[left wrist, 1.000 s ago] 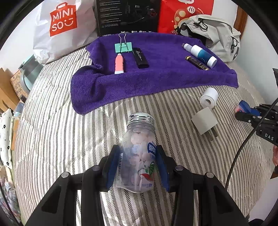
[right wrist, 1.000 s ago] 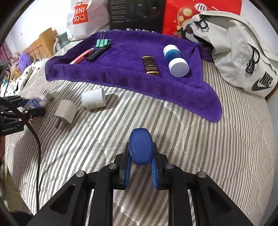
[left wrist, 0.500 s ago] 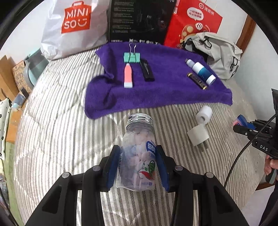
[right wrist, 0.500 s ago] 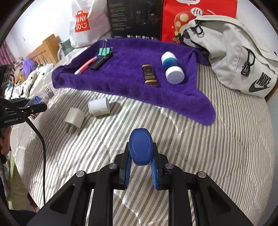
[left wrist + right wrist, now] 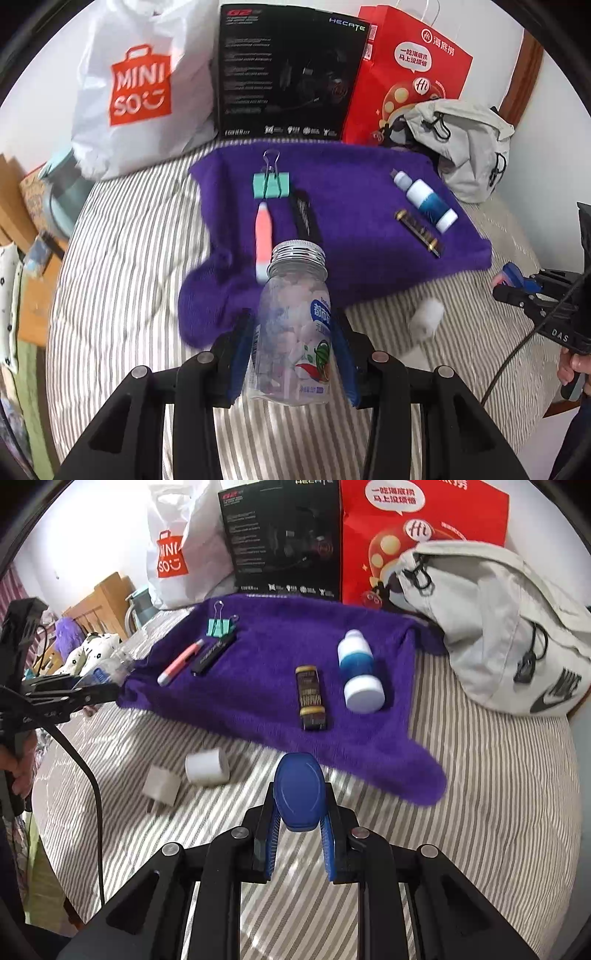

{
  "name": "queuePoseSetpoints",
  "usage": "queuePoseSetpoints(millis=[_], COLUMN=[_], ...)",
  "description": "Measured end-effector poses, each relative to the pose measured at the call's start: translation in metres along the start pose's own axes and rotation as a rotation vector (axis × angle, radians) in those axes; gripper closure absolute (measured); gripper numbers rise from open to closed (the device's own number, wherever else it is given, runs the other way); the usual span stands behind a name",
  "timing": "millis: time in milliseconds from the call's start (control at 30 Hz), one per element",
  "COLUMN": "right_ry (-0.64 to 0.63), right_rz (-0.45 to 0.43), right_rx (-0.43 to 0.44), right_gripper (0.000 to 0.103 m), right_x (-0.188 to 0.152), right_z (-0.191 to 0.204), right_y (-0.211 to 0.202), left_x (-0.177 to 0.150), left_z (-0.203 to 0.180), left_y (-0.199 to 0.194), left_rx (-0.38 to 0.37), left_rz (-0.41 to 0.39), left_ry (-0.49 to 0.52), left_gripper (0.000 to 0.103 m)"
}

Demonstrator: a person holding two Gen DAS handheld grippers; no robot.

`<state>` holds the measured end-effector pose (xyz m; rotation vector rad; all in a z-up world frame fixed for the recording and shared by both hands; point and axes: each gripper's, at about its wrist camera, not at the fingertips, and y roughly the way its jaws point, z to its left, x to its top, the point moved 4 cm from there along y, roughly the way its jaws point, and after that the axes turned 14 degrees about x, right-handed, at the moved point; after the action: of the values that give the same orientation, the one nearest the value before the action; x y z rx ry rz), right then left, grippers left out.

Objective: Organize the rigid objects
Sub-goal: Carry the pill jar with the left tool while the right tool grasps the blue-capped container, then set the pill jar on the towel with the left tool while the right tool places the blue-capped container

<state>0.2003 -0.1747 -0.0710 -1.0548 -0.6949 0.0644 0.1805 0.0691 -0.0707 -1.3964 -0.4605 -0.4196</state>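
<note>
The left gripper clamps a clear candy jar with a silver lid between its blue pads, holding it above the near edge of the purple towel on the striped bed. The right gripper pinches a blue oval object above the bedding, near a white roll and a white plug. A binder clip lies on the towel.

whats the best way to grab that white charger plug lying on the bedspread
Grip the white charger plug across its two flat side faces, coming down from above. It lies on the striped bedspread with its prongs pointing toward the lower left, so keep the fingers off that end. The white roll sits close on its right, so close across the other pair of faces if possible.
</note>
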Motion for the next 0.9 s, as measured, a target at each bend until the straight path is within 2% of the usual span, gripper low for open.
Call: queuePoseSetpoints(millis=[133,433,700,767,900], right_ry=[-0.009,-0.016,-0.02,-0.023,-0.027], right_rz=[-0.005,0.008,0.018,0.019,0.02], right_rx=[0.007,0.016,0.05,0.054,0.069], right_gripper=[0.083,0.083,0.083,0.083,0.083], right_x=[0.016,0.036,0.052,0.055,0.061], right_z=[-0.002,-0.008,-0.01,-0.01,-0.008], right_y=[0.004,0.018,0.04,0.044,0.051], left_x=[0.021,0.051,0.06,0.06,0.064], left_z=[-0.007,-0.015,-0.019,-0.021,-0.021], left_y=[0.013,0.061,0.094,0.098,0.101], left_rx=[-0.016,0.005,0.051,0.082,0.072], left_rz=[-0.001,0.038,0.077,0.072,0.068], left_ry=[0.012,0.025,0.052,0.071,0.048], left_gripper=[0.064,0.064,0.064,0.063,0.063])
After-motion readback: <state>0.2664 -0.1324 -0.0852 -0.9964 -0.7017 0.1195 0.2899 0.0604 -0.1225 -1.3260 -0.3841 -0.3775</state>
